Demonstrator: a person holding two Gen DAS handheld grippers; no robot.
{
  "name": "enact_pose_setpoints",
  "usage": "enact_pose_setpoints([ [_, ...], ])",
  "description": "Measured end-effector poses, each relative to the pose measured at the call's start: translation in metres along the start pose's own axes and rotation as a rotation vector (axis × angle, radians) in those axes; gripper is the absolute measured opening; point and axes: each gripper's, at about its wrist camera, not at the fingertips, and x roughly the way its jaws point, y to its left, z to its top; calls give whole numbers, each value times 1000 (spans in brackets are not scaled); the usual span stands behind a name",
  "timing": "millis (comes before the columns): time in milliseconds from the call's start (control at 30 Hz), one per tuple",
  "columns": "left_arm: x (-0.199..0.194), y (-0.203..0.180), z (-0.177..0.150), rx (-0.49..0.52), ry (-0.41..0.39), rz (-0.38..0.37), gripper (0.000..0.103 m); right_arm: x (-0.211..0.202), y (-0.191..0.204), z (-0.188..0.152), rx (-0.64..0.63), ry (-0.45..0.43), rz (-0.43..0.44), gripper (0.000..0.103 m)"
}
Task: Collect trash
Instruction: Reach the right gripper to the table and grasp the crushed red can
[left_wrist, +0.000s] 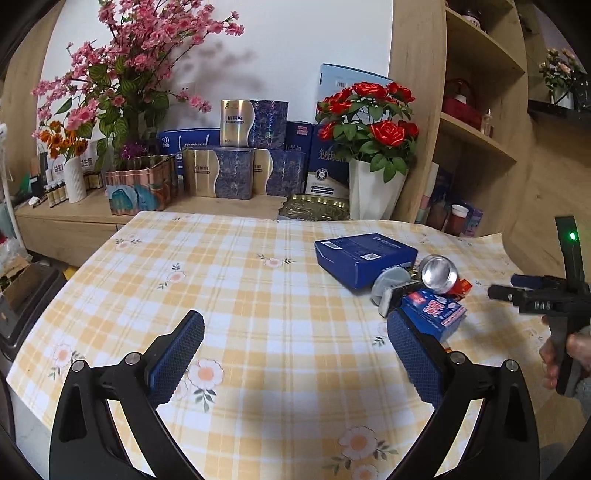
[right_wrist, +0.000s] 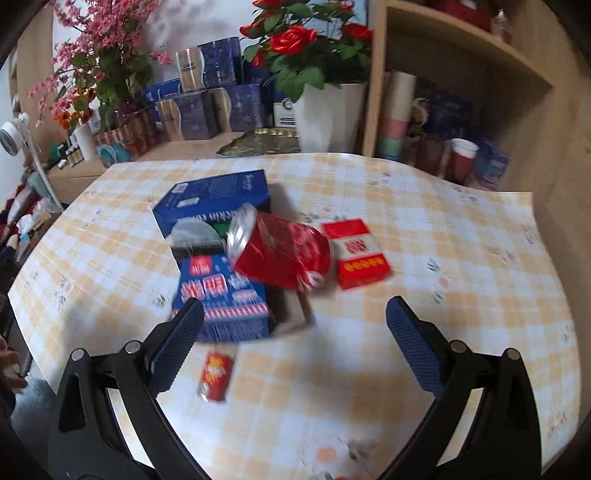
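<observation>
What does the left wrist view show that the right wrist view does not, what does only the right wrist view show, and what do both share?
Only the left wrist view shows the right gripper from outside, a hand holding it.

Only the right wrist view shows the red and white packet and the small red wrapper.

Both show the checked tablecloth, the large blue box, the drink can, the small blue carton and the red roses.
</observation>
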Motion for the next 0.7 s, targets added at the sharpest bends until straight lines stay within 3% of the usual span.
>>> enact_pose_setpoints([
  [300, 28, -1, -12, 35, 48, 31, 97, 42, 6, 33, 25, -17, 74, 97],
  [367, 33, -1, -14, 29, 71, 32, 97, 52, 8, 38, 30, 1, 95, 86],
  [400, 37, 1, -15, 8, 101, -9, 97, 59, 9, 40, 38, 18, 107, 77],
  [500, 42, 1, -17, -13, 120, 10, 97, 74, 8, 43, 72, 50, 118, 71],
  [567, 45, 1, -18, -31, 134, -1, 97, 84, 7, 44, 97, 76, 125, 60],
  [633, 45, -2, -19, -30, 133, -2, 97, 91, 6, 43, 132, 115, 153, 40],
  [700, 44, -7, -18, -14, 131, -19, 97, 82, 9, 42, 132, 85, 166, 29],
])
